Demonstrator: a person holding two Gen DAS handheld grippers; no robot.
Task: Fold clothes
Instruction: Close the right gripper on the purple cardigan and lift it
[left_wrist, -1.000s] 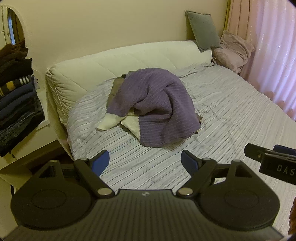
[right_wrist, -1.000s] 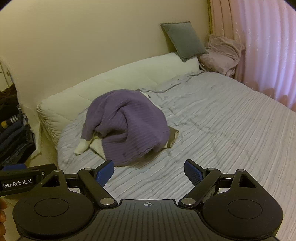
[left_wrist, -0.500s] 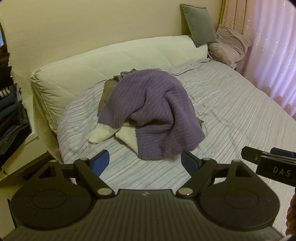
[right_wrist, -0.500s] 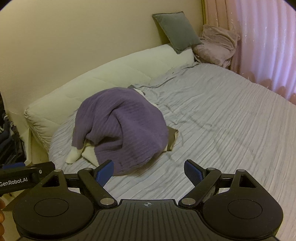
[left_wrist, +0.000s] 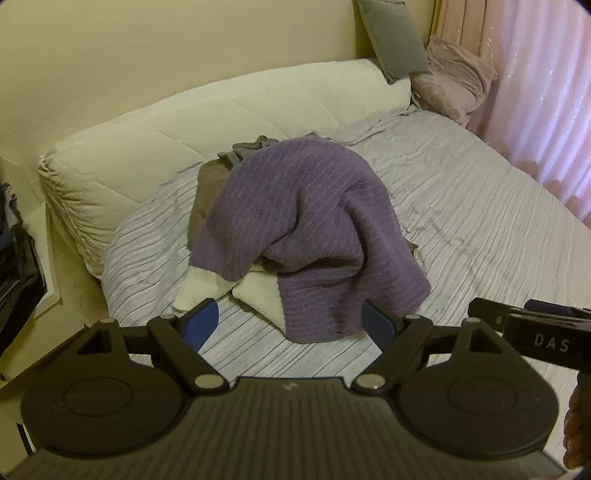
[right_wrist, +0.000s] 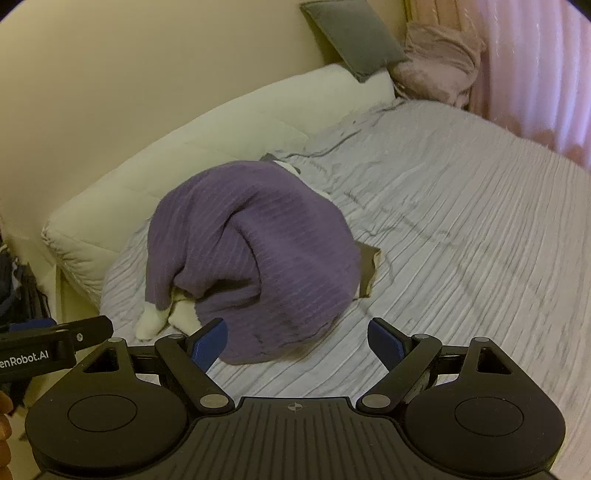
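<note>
Inspector A: Edges first. The bed (right_wrist: 461, 229) carries a wide bare stretch of grey ribbed cover from 12 to 3 o'clock of the right gripper (right_wrist: 297, 341). A cream quilted bolster (left_wrist: 207, 125) bounds the head side. Pink curtains (right_wrist: 535, 62) close the far edge at 1 o'clock.

Inspector B: And the left side?

Inspector A: The bed corner falls away at 9 o'clock of the left gripper (left_wrist: 290, 326), next to dark stacked clothing (left_wrist: 16, 273).

Inspector B: Location of the garment?

Inspector A: The purple sweater (left_wrist: 306, 236) sits heaped on the bed near the bolster, at 12 o'clock of the left gripper, its lower hem just beyond the blue fingertips (left_wrist: 201, 325). From the right gripper it lies at 11 o'clock, near, not touching that I can see.

Inspector B: Gripper condition?

Inspector A: Both spread wide, holding nothing.

Inspector B: Materials?

Inspector A: Ribbed knit, domed and rumpled, with cream cuffs (left_wrist: 199, 291). A brown fabric (right_wrist: 369, 269) shows beneath. A grey cushion (right_wrist: 351, 37) leans on the wall, beside a crumpled pink pillow (left_wrist: 454, 77).
</note>
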